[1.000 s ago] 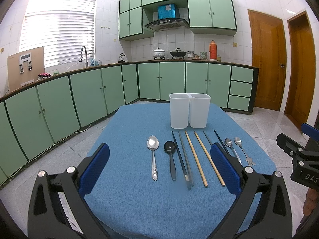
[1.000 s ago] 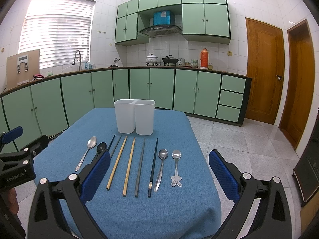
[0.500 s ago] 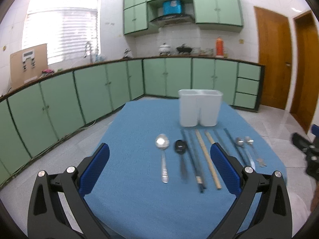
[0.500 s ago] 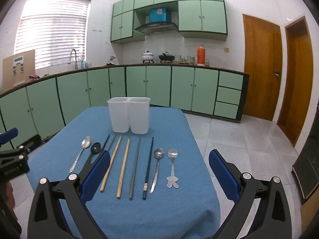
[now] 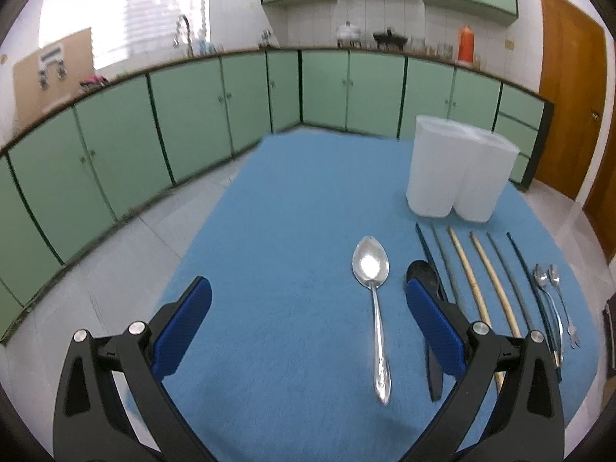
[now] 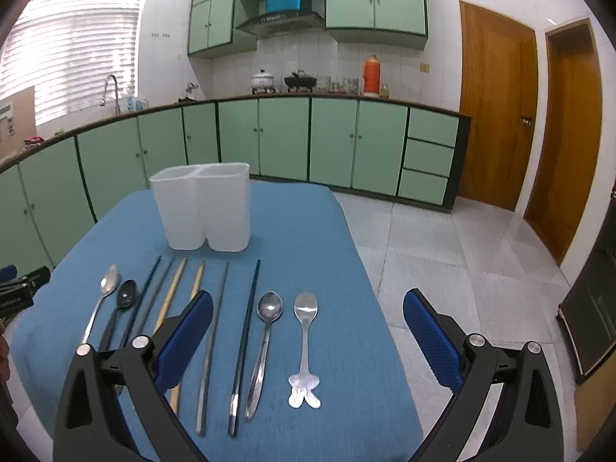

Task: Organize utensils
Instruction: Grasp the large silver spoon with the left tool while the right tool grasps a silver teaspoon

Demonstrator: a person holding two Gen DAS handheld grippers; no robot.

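Since nothing is gripped yet: every risk below belongs to the first pick.
Left tool [image 5: 308,323]: jaws spread wide and empty, hovering over the blue cloth-covered worktop [image 5: 277,208].
Right tool [image 6: 308,331]: likewise spread wide, holding nothing.
Large silver spoon [image 5: 372,300]: lies flat just inside the left tool's right finger, off centre in the gap.
Small black spoon [image 5: 421,271]: partly hidden behind that same finger.
Risk, left side: closing from here would likely clip the black spoon or push the silver one sideways.
White two-compartment plastic holder [image 6: 202,208]: stands ahead of both tools, beyond the row, apparently empty.
Dark chopsticks [image 6: 246,331] and tan bamboo chopsticks [image 5: 467,269]: thin, close neighbours; a pinch could drag two at once.
Two small silver spoons [image 6: 287,331]: between the right tool's fingers; flat metal on cloth may slip.
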